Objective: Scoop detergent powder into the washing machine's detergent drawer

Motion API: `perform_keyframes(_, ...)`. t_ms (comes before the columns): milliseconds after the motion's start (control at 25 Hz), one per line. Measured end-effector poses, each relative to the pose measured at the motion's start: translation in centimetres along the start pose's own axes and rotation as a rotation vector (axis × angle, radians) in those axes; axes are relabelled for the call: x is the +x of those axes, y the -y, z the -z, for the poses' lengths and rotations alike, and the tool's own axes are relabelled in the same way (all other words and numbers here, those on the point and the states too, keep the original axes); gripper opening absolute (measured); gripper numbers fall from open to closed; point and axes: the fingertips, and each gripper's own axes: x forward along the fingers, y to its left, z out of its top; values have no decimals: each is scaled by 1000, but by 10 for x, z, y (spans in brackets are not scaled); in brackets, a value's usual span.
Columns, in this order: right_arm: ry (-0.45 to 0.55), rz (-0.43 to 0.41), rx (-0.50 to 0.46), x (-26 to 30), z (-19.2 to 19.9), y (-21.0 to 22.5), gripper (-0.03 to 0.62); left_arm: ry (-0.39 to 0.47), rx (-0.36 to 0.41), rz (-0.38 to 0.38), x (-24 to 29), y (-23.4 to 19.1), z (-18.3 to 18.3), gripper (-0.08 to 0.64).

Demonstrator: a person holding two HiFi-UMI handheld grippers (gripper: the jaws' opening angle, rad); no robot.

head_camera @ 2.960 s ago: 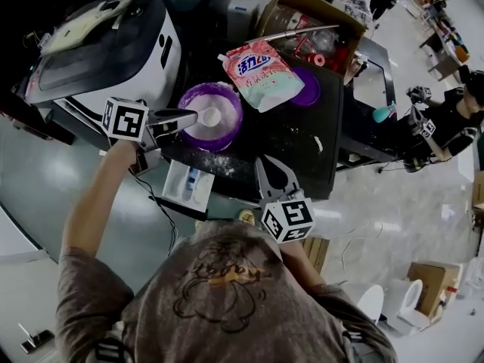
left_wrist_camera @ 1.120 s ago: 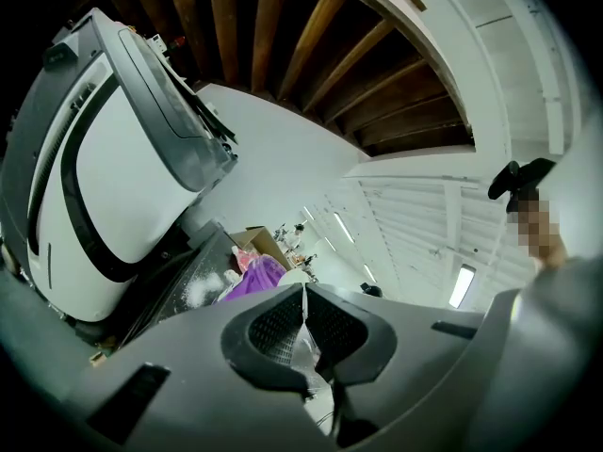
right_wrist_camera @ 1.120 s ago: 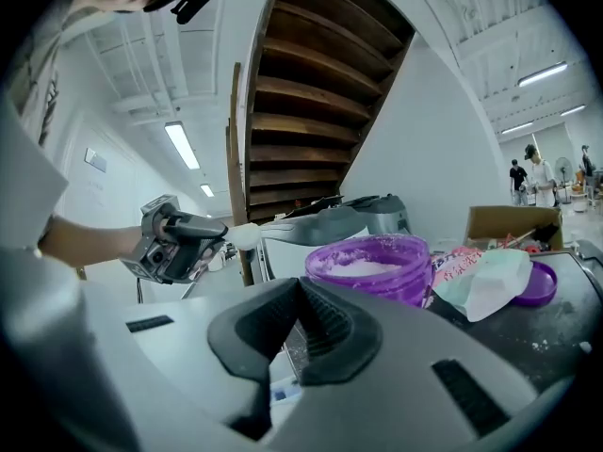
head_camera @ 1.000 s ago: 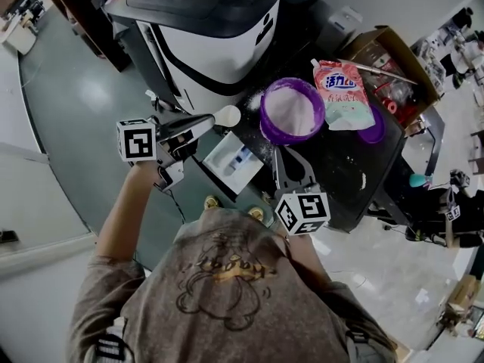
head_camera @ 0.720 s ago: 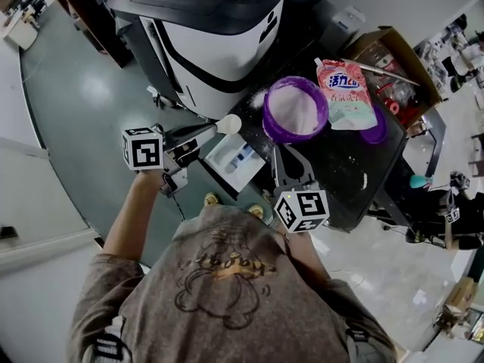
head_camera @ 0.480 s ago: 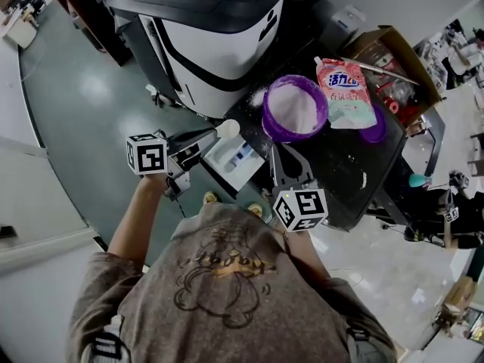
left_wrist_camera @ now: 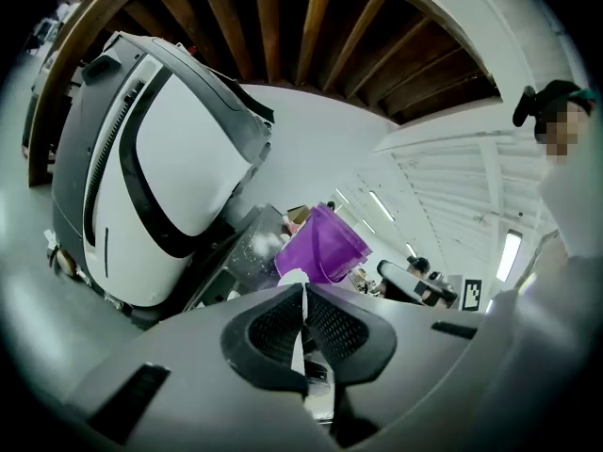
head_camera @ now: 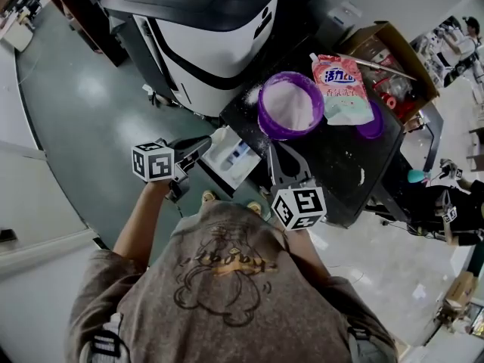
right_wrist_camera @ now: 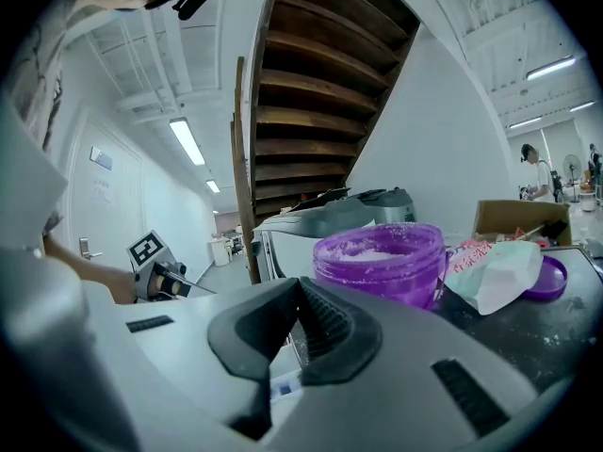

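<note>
My left gripper [head_camera: 203, 144] is shut on the handle of a white scoop [head_camera: 220, 135], whose bowl hangs at the left end of the open white detergent drawer [head_camera: 233, 159]. In the left gripper view the scoop [left_wrist_camera: 292, 278] shows as a thin white strip between the closed jaws. The purple tub of powder [head_camera: 290, 106] stands on the black table [head_camera: 333, 165] to the right of the washing machine [head_camera: 204, 29]. My right gripper [head_camera: 272, 151] hovers shut and empty just right of the drawer, pointing at the tub [right_wrist_camera: 382, 257].
A pink-and-white detergent bag [head_camera: 342, 89] lies beside the tub with the purple lid [head_camera: 372, 127] under its edge. A cardboard box [head_camera: 386, 44] stands behind them. People stand at the far right [head_camera: 454, 210]. Grey-green floor lies to the left.
My left gripper has carried the scoop away from the tub, leftward, then down toward me to the drawer's left end. The right gripper has barely moved.
</note>
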Motion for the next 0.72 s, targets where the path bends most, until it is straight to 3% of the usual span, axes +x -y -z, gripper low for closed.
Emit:
perform_keyframes(320,-10,11,6,-5,5,4,0,-60,125,-124,11,-23,21,23)
perform_keyframes(720,-20,29,15,-12,9,10,0,-140,286,-224,29,-32,41,23)
